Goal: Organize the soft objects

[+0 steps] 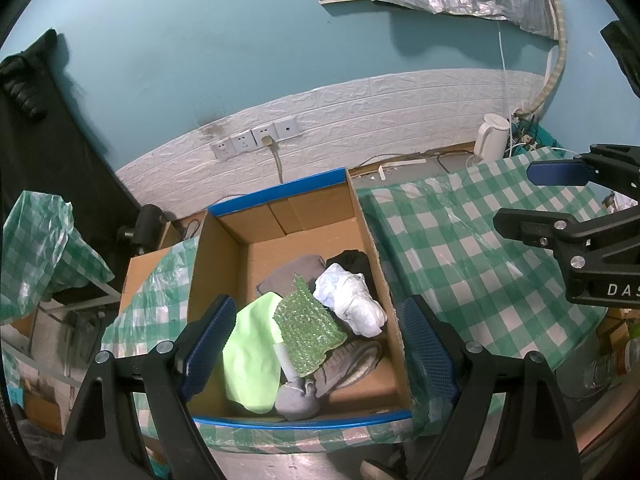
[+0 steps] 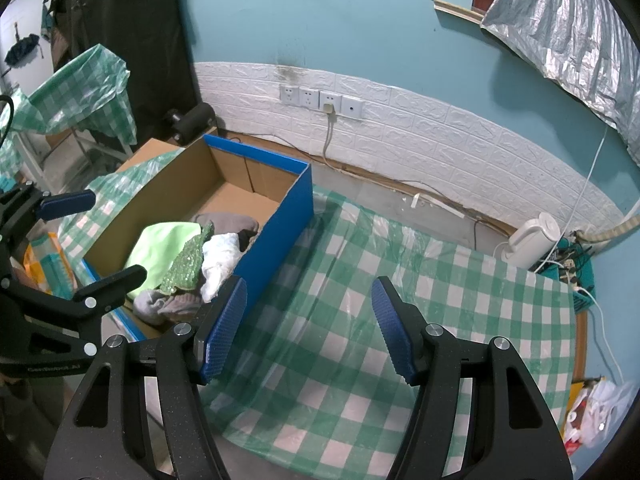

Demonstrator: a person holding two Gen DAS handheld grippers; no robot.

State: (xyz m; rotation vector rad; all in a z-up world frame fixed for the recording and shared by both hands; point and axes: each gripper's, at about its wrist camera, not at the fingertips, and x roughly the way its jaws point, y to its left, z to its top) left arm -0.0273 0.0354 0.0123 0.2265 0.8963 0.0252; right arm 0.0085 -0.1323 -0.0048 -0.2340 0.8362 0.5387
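Now the soft things lie heaped in the cardboard box (image 1: 224,276) on the checked worktop (image 2: 400,320).
The left gripper (image 1: 320,344) hangs wide and empty over the lime cloth (image 1: 250,360), green bubble wrap (image 1: 308,328), white bundle (image 1: 352,300) and grey socks (image 1: 348,364); the right gripper (image 2: 310,328) hovers wide over bare cloth, just beside the box.
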